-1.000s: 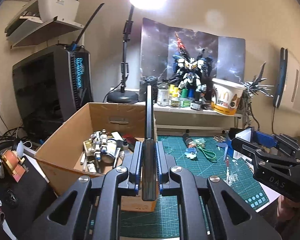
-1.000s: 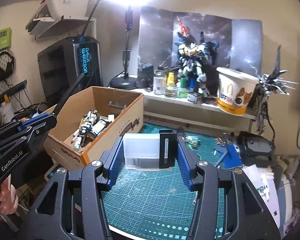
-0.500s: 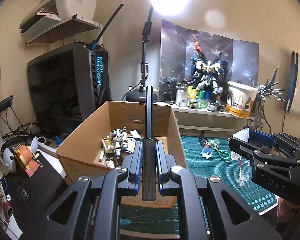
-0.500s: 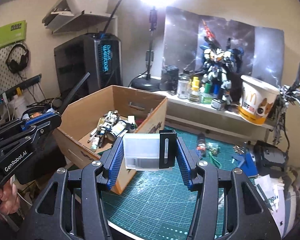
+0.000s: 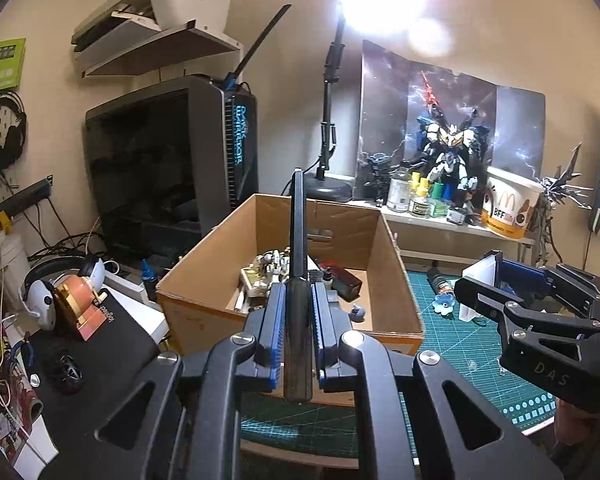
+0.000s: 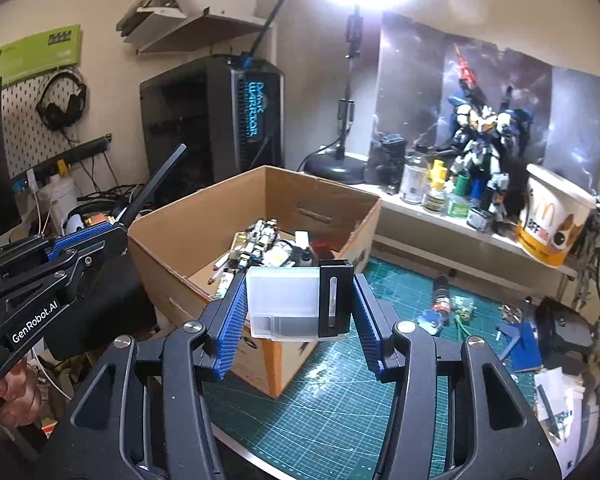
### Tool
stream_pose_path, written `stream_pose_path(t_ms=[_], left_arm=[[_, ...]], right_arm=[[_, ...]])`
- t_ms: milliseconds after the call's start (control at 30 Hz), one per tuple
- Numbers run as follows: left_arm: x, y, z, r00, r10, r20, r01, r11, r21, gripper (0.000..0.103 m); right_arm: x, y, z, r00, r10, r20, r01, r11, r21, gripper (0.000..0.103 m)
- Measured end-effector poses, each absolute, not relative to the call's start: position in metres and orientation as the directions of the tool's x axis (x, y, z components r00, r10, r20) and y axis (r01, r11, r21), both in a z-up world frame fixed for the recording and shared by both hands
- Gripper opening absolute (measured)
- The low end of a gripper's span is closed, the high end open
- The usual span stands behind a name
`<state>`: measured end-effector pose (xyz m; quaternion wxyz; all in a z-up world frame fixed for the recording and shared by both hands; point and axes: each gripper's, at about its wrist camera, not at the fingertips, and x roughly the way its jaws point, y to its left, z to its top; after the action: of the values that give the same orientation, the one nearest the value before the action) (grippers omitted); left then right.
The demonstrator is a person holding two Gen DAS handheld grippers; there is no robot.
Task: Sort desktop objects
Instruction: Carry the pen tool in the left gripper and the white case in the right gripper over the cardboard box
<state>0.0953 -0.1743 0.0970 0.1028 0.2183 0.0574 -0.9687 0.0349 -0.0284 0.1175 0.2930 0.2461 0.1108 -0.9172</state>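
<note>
Since the earlier frames we have swung both tongs leftward, bringing the cardboard box (image 5: pixel 300 280) closer. Left tongs (image 5: pixel 296 332): clamped on a long dark flat tool (image 5: pixel 299 240), its blade projecting above the box. Right tongs (image 6: pixel 300 300): gripping a translucent white case (image 6: pixel 284 300) with black end, held over the box's near corner, above the green cutting mat (image 6: pixel 340 392).

"GenRobot.AI" on left gripper (image 6: pixel 116 236), "DAS" on right gripper (image 5: pixel 476 292)
</note>
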Motion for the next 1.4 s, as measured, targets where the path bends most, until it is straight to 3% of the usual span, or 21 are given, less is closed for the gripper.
stream_pose_path(t_ms=[667, 1400], left_arm=[[0.093, -0.192, 0.117, -0.873, -0.227, -0.432, 0.280, -0.958, -0.062, 0.012], [0.031, -0.201, 0.174, -0.859, -0.307, -0.410, 0.311, -0.949, 0.059, 0.013]], right_arm=[[0.034, -0.050, 0.127, -0.690, -0.523, -0.500, 0.641, -0.763, -0.086, 0.048], [-0.006, -0.082, 0.196, -0.640, -0.614, -0.462, 0.717, -0.693, -0.072, 0.048]])
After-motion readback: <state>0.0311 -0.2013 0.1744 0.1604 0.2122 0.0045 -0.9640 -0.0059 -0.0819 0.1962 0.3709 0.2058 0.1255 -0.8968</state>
